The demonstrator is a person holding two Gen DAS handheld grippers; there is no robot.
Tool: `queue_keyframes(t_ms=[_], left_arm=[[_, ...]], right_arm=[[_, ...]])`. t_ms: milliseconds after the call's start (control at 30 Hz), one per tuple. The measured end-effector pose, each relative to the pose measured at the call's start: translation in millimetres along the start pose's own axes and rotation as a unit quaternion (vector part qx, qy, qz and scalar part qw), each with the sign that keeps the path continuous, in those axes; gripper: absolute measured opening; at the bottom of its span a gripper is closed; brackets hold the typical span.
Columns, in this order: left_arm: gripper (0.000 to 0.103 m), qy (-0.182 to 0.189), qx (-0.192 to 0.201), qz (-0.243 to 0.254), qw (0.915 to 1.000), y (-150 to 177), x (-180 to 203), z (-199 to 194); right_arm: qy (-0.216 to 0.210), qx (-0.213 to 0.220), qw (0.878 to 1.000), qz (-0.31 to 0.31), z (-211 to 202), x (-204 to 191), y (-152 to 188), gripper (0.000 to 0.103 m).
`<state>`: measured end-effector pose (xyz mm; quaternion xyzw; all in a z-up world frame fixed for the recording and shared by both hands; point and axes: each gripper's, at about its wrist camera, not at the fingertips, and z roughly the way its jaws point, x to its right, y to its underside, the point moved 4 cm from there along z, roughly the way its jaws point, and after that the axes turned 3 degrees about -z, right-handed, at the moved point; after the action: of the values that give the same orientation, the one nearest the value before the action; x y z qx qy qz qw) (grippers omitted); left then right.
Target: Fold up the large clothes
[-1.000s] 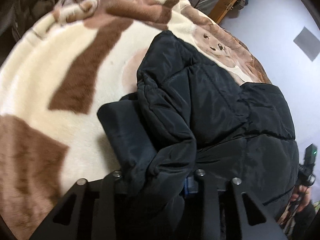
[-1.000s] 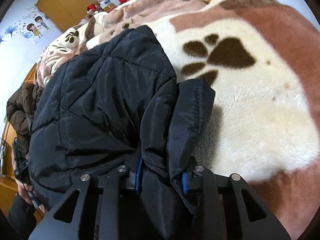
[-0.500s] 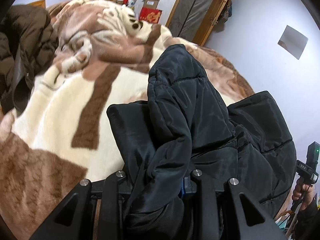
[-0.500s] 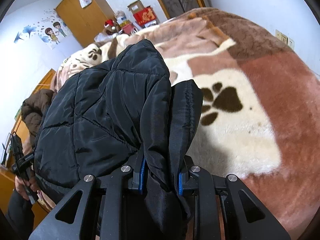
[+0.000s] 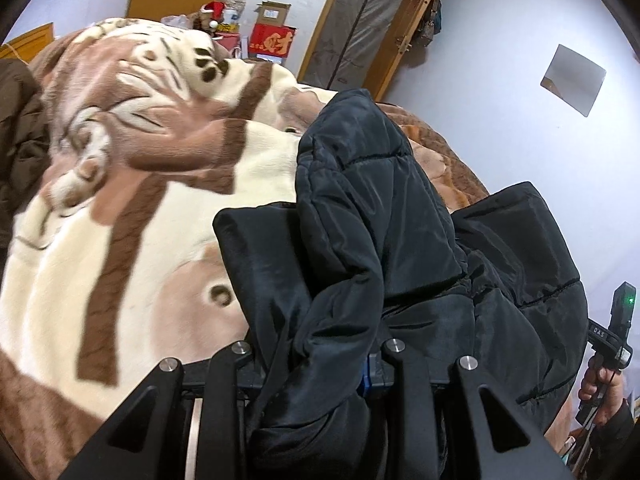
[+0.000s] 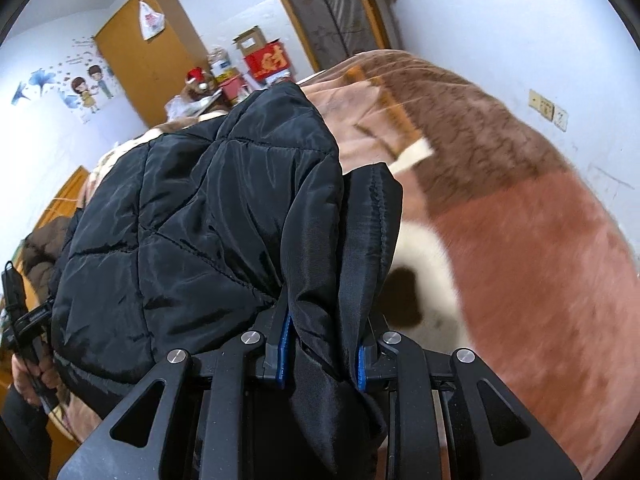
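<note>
A black quilted puffer jacket hangs lifted above the bed, bunched between both grippers. My left gripper is shut on a thick fold of its edge; the fabric hides the fingertips. In the right wrist view the same jacket fills the left half, and my right gripper is shut on another fold of it, blue pads pressed against the cloth. The other hand-held gripper shows at the far right of the left wrist view and at the far left of the right wrist view.
A plush blanket with cream, brown and pink animal print covers the bed. A brown coat lies at the bed's left. Red boxes, a wooden wardrobe and a door stand by the far wall.
Both grippers have risen and tilted up with the jacket, lifting it off the blanket. More of the far wall, wardrobe and door now shows. Both grips are unchanged.
</note>
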<state>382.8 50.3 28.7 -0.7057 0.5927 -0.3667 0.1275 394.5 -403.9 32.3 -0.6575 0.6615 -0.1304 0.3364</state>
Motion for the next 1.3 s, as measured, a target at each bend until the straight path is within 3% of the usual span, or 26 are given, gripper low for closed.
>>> queue_keyframes(t_ms=[167, 300, 367, 500, 600, 733, 933, 1300], left_arm=[[0.031, 0.007, -0.013, -0.003, 0.9999, 2, 5, 59], [0.033, -0.004, -0.039, -0.013, 0.9991, 26, -10, 106], [0.036, -0.006, -0.049, -0.034, 0.9982, 40, -27, 122], [0.048, 0.001, -0.048, -0.052, 0.9975, 50, -41, 129], [0.055, -0.003, -0.053, -0.067, 0.9964, 49, -41, 120], [0.056, -0.008, -0.05, -0.08, 0.9955, 47, -47, 94], [0.054, -0.029, 0.014, -0.051, 0.9982, 42, -40, 36], [0.054, -0.02, 0.0, 0.036, 0.9991, 121, 22, -30]], right_arm=[[0.014, -0.01, 1.0, 0.013, 39, 32, -11, 0.025], [0.028, -0.045, 0.998, 0.026, 86, 61, -1, 0.028], [0.031, -0.059, 0.997, 0.042, 105, 74, 10, 0.033], [0.02, -0.047, 0.997, 0.055, 107, 85, 15, 0.048], [0.027, -0.052, 0.996, 0.061, 99, 87, 14, 0.053], [0.044, -0.034, 0.997, 0.061, 66, 84, 9, 0.054], [0.057, 0.023, 0.997, 0.045, 9, 63, 12, 0.054], [0.053, 0.011, 0.998, -0.013, -38, -16, 89, 0.054]])
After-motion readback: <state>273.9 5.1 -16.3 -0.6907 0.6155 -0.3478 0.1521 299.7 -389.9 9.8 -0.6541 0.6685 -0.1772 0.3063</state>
